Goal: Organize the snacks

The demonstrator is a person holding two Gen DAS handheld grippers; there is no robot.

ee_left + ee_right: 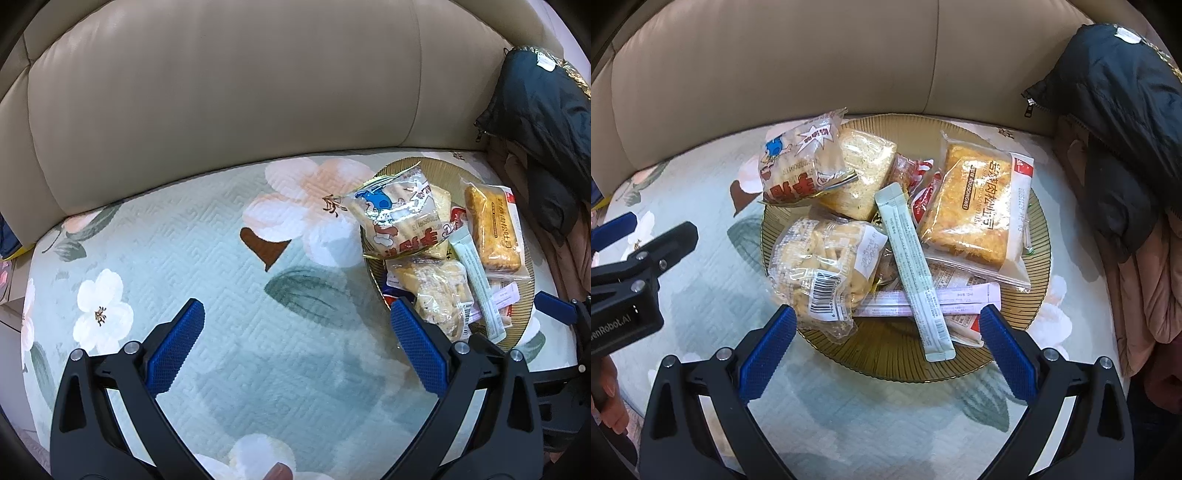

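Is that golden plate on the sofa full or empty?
Full: the plate is heaped with overlapping snack packets, and one hangs over its rim.

wrapped snacks (897, 229) heaped on amber ribbed plate (886, 354)

Both wrist views look down, sharing the plate (1038, 236), right nearer.

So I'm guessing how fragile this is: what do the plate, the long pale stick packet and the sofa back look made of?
The plate looks like amber tinted glass, glossy, with fine radial ribs; it could be plastic. The stick packet looks like matte foil-laminate film, flat with crimped ends. The sofa back looks like beige leather or faux leather: smooth, soft sheen, stitched seams.
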